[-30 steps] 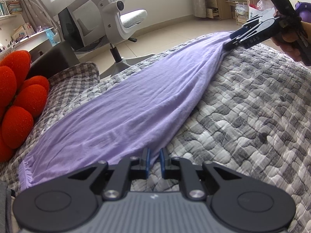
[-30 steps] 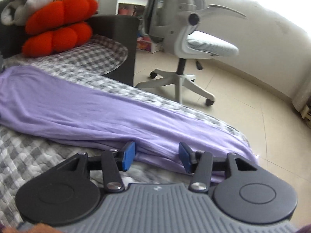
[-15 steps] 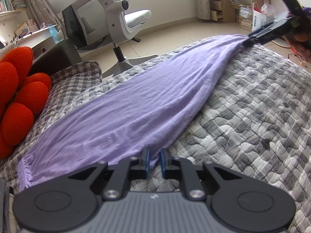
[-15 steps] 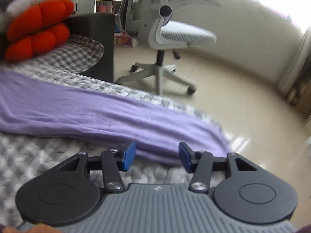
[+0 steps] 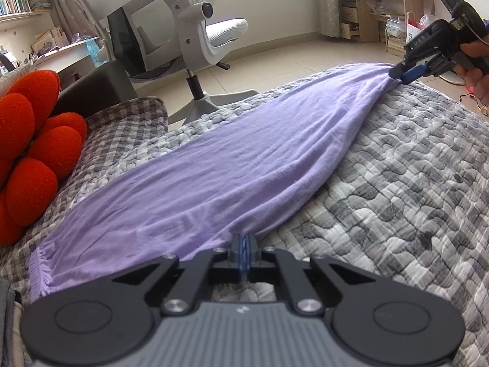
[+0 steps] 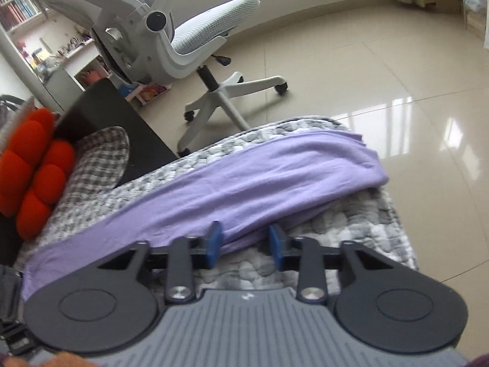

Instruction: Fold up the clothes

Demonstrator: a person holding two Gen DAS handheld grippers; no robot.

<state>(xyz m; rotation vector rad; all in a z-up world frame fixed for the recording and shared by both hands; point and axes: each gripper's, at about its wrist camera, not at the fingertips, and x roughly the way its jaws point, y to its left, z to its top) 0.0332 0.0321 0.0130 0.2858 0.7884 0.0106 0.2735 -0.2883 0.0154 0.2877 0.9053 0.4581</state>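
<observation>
A purple garment [image 5: 244,165] lies folded lengthwise in a long strip on a grey quilted bed cover [image 5: 412,189]. My left gripper [image 5: 244,244] is shut on the garment's near edge. In the left wrist view my right gripper [image 5: 403,75] is at the garment's far end. In the right wrist view the right gripper [image 6: 244,241] is open, its blue pads on either side of the garment's lower edge [image 6: 244,202] above the bed cover [image 6: 351,214].
A red plush cushion [image 5: 27,153] and a checked pillow [image 5: 122,128] lie at the left. A white office chair [image 6: 189,46] stands on the tiled floor [image 6: 397,61] beyond the bed. Wooden shelves [image 5: 382,6] stand at the far right.
My left gripper has closed fully on the garment's edge. My right gripper has stayed open and swung along the garment's far end, with its view tilting towards the bed's corner.
</observation>
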